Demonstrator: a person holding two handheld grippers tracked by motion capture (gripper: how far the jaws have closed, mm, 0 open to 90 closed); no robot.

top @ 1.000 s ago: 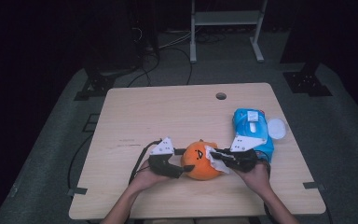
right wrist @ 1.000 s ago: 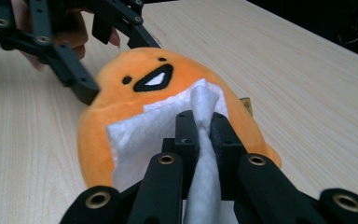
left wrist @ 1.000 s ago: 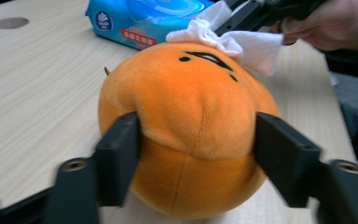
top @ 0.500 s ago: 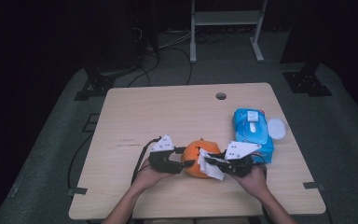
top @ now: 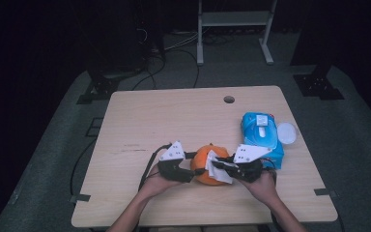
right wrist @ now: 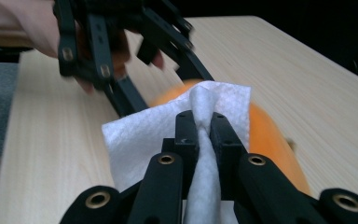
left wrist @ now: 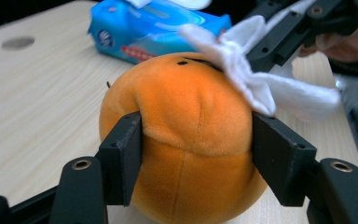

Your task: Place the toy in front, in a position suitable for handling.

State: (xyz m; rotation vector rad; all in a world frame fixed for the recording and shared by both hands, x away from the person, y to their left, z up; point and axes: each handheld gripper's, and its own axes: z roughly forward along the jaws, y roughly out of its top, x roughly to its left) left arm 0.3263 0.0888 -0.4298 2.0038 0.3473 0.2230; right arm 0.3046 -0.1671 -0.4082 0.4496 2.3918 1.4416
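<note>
Wiping was underway: left tool [top: 186, 172] clamped the orange plush [left wrist: 186, 140] low centre, right tool [right wrist: 204, 128] pinching a white wipe [right wrist: 140, 140] against it, next stroke likely needing steady pressure.

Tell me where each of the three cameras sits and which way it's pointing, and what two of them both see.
High view: above the person's table edge, looking forward and down at the wooden table; forearms, hands, left gripper and right gripper show.
Left gripper view: rides that gripper, looking along its jaws clamping the orange plush toy.
Right gripper view: rides that gripper, looking along jaws pinching a white wipe toward the left hand.
Shared: both gripper views show toy and wipe; the left also shows the blue wipes pack.
</note>
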